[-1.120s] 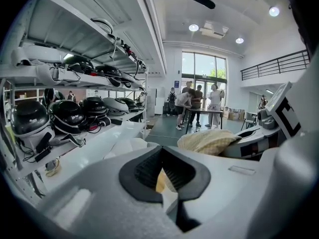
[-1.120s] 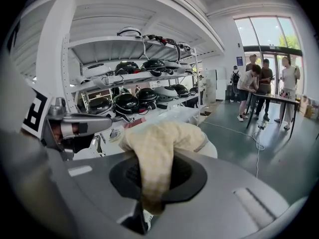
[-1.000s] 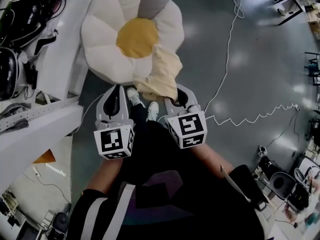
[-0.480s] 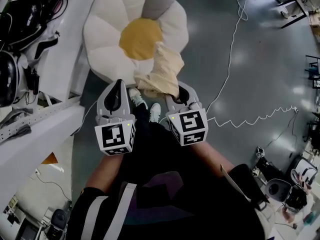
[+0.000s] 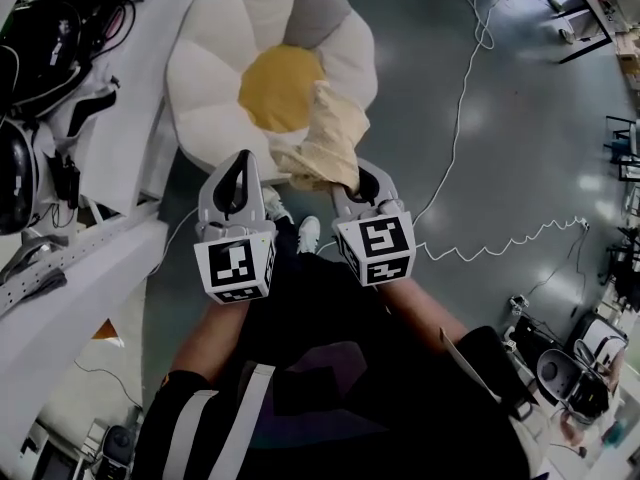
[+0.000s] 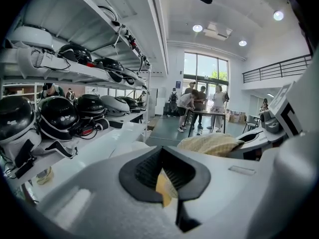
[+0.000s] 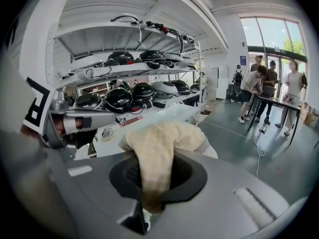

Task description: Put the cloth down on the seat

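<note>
On my far left the white shelf [image 5: 110,138] carries dark helmets [image 6: 57,116], well clear of the work. Next in is my left gripper [image 5: 241,160]. Its jaws are drawn together with nothing pinched, and through their window I only see yellow beyond them. It sits beside its partner, pointing at the near edge of the seat [image 5: 215,78], a flower-shaped cushion with white petals and a yellow centre [image 5: 275,88].

The cloth [image 5: 325,143] is cream. It is clamped in my right gripper [image 5: 354,178], whose jaws stand narrow, pinching a fold that bunches up above them [image 7: 157,151]. From the head view its long axis runs from those jaws up and away towards the yellow centre. The free end overlaps the near-right petals, though I cannot tell whether it rests there or hangs just above.

So the seat lies ahead of and below the right jaws, and the right hand is the one that matters. I judge the move to be carrying it a little further over the centre, then parting the jaws. Rightmost, a white cable [image 5: 455,108] trails on the floor.
</note>
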The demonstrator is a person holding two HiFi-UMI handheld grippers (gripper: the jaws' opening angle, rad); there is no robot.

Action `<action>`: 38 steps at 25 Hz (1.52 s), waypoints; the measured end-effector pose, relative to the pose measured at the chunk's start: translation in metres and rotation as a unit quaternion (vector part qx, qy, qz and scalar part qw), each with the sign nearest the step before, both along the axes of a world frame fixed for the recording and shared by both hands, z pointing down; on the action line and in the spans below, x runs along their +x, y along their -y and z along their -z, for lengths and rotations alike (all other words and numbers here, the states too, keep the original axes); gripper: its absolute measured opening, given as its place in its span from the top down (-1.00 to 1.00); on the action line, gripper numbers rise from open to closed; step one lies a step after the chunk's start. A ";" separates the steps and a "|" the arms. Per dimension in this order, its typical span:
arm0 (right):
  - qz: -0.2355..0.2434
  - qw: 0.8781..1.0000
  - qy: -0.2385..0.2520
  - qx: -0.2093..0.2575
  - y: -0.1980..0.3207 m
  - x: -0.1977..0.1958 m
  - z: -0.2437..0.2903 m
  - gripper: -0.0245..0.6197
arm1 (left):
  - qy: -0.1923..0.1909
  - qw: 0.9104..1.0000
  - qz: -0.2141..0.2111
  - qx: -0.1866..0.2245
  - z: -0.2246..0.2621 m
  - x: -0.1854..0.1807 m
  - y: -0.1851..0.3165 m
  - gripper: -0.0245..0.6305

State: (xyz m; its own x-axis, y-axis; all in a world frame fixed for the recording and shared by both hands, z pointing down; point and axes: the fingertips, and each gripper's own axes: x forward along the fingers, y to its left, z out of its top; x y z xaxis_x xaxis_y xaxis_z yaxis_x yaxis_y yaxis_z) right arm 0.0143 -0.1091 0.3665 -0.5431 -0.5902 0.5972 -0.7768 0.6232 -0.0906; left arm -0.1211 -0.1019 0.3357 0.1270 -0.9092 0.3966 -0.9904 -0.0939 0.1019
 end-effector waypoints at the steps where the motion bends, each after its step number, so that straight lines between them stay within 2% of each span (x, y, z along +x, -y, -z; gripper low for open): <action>1: -0.001 1.000 -0.002 -0.001 0.004 -0.002 0.000 0.80 | -0.001 1.000 -0.001 -0.001 -0.001 -0.002 0.004 0.93; 11: -0.016 1.000 -0.009 0.005 0.044 -0.018 -0.003 0.80 | 0.011 1.000 -0.006 0.002 -0.006 -0.024 0.039 0.92; 17: -0.005 1.000 -0.012 -0.003 0.068 -0.030 -0.029 0.80 | 0.019 1.000 0.003 -0.004 -0.029 -0.034 0.060 0.92; 23: 0.014 1.000 -0.019 -0.002 0.110 -0.036 -0.071 0.80 | 0.021 1.000 0.015 -0.012 -0.075 -0.032 0.095 0.92; 29: 0.035 0.999 -0.024 -0.012 0.144 -0.045 -0.123 0.80 | 0.009 0.998 0.057 -0.031 -0.132 -0.041 0.120 0.92; 38: 0.063 0.997 -0.022 -0.039 0.185 -0.056 -0.204 0.80 | 0.016 0.994 0.093 -0.057 -0.209 -0.049 0.153 0.92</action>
